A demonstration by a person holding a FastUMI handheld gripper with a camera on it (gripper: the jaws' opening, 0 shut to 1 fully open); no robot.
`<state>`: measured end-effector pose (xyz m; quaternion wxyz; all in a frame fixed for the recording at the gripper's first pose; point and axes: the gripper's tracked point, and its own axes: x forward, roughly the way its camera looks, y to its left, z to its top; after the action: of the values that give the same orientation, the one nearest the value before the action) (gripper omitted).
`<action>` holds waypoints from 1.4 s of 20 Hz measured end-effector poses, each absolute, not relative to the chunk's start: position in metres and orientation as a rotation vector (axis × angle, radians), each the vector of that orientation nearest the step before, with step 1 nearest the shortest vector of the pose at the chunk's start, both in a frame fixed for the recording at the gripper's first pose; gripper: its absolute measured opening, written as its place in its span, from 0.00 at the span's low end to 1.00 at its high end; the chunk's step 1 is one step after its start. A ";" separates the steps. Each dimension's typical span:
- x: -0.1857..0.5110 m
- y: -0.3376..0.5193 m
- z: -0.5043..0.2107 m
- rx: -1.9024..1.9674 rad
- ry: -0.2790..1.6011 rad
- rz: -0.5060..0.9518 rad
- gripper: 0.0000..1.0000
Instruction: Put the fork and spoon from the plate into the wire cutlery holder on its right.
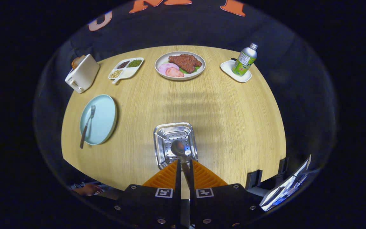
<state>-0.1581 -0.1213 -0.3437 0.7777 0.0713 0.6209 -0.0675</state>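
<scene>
We hold the spoon point(180, 152) by its thin handle in the closed tongs point(184, 163), its bowl above the wire cutlery holder point(174, 144). It looks light, stiff and slippery. The fork point(88, 125) lies on the plate point(103, 109), left of the holder; we would grasp its handle.

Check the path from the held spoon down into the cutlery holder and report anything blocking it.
Nothing visible blocks it. The gripper is shut on the spoon, whose bowl hangs right over the open cutlery holder, just ahead of the fingers. The fork lies apart on the blue plate, out of the way.
</scene>
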 end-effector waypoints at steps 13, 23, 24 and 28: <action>-0.067 -0.058 -0.276 0.282 0.929 -0.038 0.55; -0.006 0.003 -0.228 0.208 0.582 -0.081 0.86; -0.003 0.011 -0.223 0.204 0.554 -0.081 0.86; 0.015 0.054 -0.209 0.235 0.462 -0.049 0.87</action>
<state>0.0148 0.0536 -0.2094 0.9663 0.1162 0.2285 -0.0242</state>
